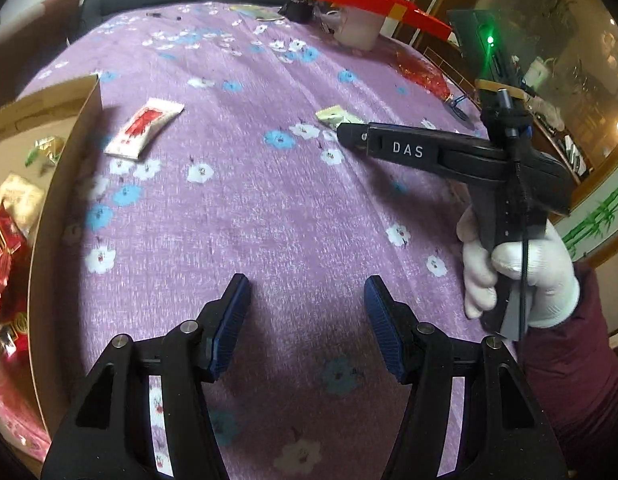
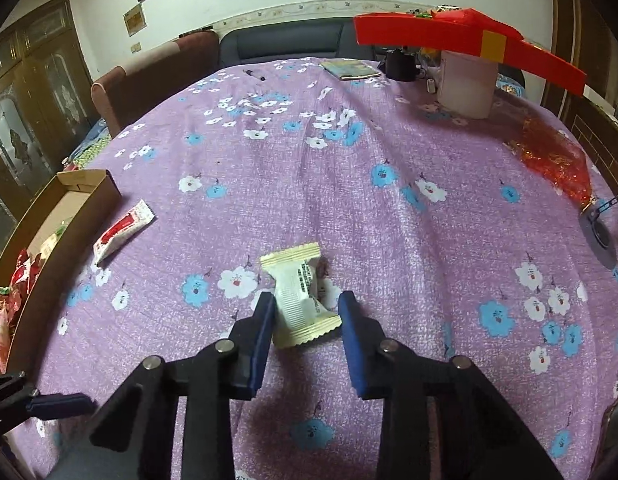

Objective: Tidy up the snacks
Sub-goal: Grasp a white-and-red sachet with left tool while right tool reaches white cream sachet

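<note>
while the purple floral tablecloth [image 2: 349, 208] is filling most of both views, a cardboard box [image 2: 37, 224] is sitting at about 9 o'clock in the right wrist view, holding several red and gold snack packets [image 1: 5, 248] piled loosely inside. a red flat box [image 2: 461, 36] is resting on top of a white container [image 2: 465, 84] at about 1 o'clock. a red-and-white snack packet [image 2: 123, 230] is lying on the cloth just beside the cardboard box, outside it. a cream snack packet [image 2: 299, 300] is lying flat between the spread jaws of the right gripper [image 2: 307, 312], which are standing just beside its crimped edges without pinching it. the left gripper [image 1: 307, 300] is hovering over bare cloth, its jaws released and grasping nothing.
</note>
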Tool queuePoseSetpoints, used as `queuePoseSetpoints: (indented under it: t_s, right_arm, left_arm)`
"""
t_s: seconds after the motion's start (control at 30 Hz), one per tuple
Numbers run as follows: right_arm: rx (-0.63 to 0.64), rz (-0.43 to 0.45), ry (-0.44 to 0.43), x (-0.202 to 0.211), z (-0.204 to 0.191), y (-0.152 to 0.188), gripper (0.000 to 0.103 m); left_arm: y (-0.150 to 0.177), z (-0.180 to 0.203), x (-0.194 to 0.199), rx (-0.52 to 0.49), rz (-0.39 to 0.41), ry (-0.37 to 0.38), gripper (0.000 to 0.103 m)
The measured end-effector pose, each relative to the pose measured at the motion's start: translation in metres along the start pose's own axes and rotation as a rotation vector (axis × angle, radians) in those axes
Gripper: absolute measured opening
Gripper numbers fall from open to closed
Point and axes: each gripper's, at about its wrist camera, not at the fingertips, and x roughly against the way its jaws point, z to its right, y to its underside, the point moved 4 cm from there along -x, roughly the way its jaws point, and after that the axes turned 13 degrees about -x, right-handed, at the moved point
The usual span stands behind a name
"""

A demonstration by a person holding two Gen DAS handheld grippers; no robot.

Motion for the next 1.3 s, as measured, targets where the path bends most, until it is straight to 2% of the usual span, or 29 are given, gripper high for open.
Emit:
queuePoseSetpoints:
  t_s: [0.07,0.13,0.2,0.27,0.4,0.43,0.47,0.5,0.7,0.73,0.83,0.9,1.03,1.07,1.13,1.2,1.27,1.3]
  right_arm:
    - [-0.006,-0.001,-0.008,0.000,0.000,0.000,0.036]
    - [-0.015,-0.002,-0.017,0.001,0.001,0.000,0.036]
    - [-0.022,-0.003,-0.023,0.001,0.001,0.000,0.036]
    - [-0.025,-0.003,-0.027,0.001,0.002,-0.001,0.036]
    - [-0.038,-0.004,-0.038,0.001,0.004,-0.001,0.036]
    - [-0.043,-0.004,-0.042,0.001,0.005,-0.002,0.036]
    - [-0.048,-0.004,-0.046,0.001,0.006,-0.002,0.036]
    - [-0.053,-0.004,-0.050,0.001,0.006,-0.002,0.036]
    - [-0.056,-0.004,-0.054,0.002,0.006,-0.002,0.036]
    - [-0.058,-0.005,-0.057,0.002,0.006,-0.002,0.036]
    - [-0.060,-0.006,-0.064,0.002,0.008,-0.002,0.036]
    - [-0.059,-0.007,-0.066,0.002,0.007,-0.002,0.036]
    - [-0.061,-0.008,-0.070,0.002,0.008,-0.002,0.036]
    - [-0.062,-0.009,-0.071,0.001,0.008,-0.003,0.036]
    - [-0.062,-0.009,-0.072,0.001,0.008,-0.003,0.036]
    - [-0.062,-0.009,-0.071,0.001,0.008,-0.003,0.036]
    - [-0.060,-0.008,-0.069,0.001,0.007,-0.003,0.036]
    - [-0.060,-0.007,-0.068,0.001,0.008,-0.003,0.036]
  left_arm:
    - [-0.002,0.001,-0.001,0.000,0.013,0.006,0.066]
    - [-0.002,0.002,-0.002,0.009,0.038,0.049,0.080]
    - [0.000,0.004,-0.003,0.020,0.078,0.114,0.098]
    - [-0.002,0.010,-0.006,-0.017,0.050,0.139,0.102]
    - [-0.006,0.022,-0.011,-0.125,-0.033,0.104,0.102]
    - [-0.009,0.021,-0.012,-0.128,-0.055,0.108,0.101]
    - [-0.017,0.015,-0.012,-0.109,-0.067,0.116,0.094]
    - [-0.025,0.007,-0.011,-0.096,-0.060,0.102,0.093]
    - [-0.086,-0.071,-0.016,-0.090,-0.009,-0.207,0.093]
    - [-0.090,-0.080,-0.019,-0.089,-0.014,-0.229,0.093]
    - [-0.099,-0.101,-0.040,-0.079,-0.064,-0.240,0.093]
    - [-0.098,-0.108,-0.051,-0.062,-0.110,-0.221,0.093]
    - [-0.099,-0.107,-0.061,-0.101,-0.175,-0.279,0.093]
    - [-0.098,-0.106,-0.062,-0.082,-0.175,-0.246,0.093]
    - [-0.095,-0.101,-0.059,-0.091,-0.166,-0.220,0.081]
    - [-0.091,-0.090,-0.054,-0.119,-0.152,-0.196,0.054]
    - [-0.087,-0.079,-0.050,-0.130,-0.146,-0.166,0.038]
    - [-0.085,-0.073,-0.049,-0.130,-0.140,-0.140,0.037]
